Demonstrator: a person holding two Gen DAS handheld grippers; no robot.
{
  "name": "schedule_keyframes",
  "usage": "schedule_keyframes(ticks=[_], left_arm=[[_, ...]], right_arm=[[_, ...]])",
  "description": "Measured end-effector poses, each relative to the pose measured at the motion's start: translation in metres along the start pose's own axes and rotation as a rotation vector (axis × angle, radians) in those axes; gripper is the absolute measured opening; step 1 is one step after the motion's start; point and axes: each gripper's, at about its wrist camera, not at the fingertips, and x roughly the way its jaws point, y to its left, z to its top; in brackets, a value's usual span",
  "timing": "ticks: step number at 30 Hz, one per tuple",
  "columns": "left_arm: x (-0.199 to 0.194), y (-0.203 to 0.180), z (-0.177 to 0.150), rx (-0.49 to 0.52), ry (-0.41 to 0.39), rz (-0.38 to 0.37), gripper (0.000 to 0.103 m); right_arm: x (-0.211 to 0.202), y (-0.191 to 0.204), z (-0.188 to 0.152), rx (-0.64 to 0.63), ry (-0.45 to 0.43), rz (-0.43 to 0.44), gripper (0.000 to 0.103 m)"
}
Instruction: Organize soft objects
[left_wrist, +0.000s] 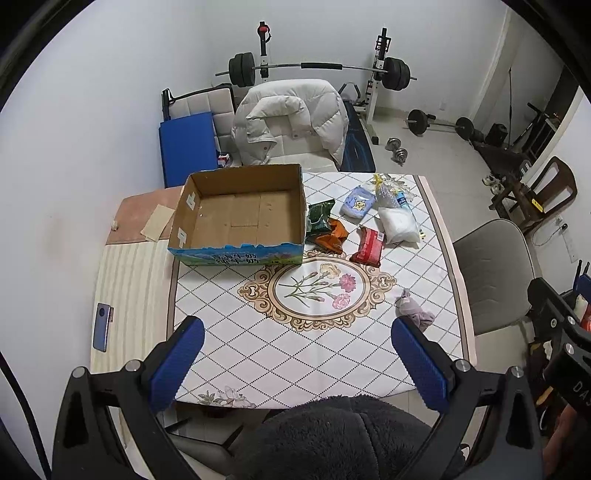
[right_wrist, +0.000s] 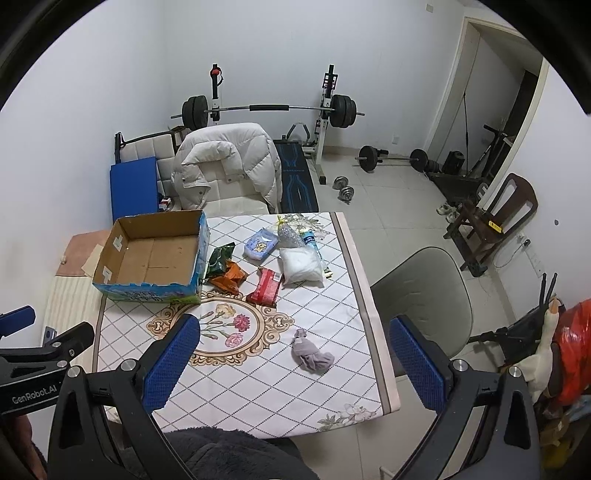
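Soft objects, namely a crumpled grey sock (right_wrist: 312, 355) and plump packets (right_wrist: 301, 265) beside the empty cardboard box (right_wrist: 153, 254), are lying light and yielding, likely best pinched mid-bulge, while left gripper (left_wrist: 297, 363) and right gripper (right_wrist: 293, 363) are hanging spread, holding nothing.

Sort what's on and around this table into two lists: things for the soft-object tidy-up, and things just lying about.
For the job: cardboard box, green packet, orange packet, red packet, white bag, blue tissue pack, grey cloth.

Lying about: phone, white jacket, barbell, dumbbells, grey chair.
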Motion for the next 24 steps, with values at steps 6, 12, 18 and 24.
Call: schedule_keyframes(ticks=[6,12,18,24], left_arm=[[-0.004,-0.001,0.001,0.000,-0.004,-0.004,0.103],[-0.006,-0.001,0.001,-0.001,-0.009,-0.004,0.103],[-0.010,-0.001,0.004,0.000,-0.021,-0.007,0.103],[-0.011,-0.003,0.003,-0.004,-0.022,-0.008,0.103]], right_arm=[[-0.007,0.006,0.005,-0.006,-0.009,0.000,0.103],[-0.009,0.011,0.001,-0.012,-0.013,0.002,0.103],[-0.007,0.007,-0.002,-0.009,-0.014,0.002,0.103],[-0.008,0.008,-0.002,-0.009,-0.013,0.004,0.103]])
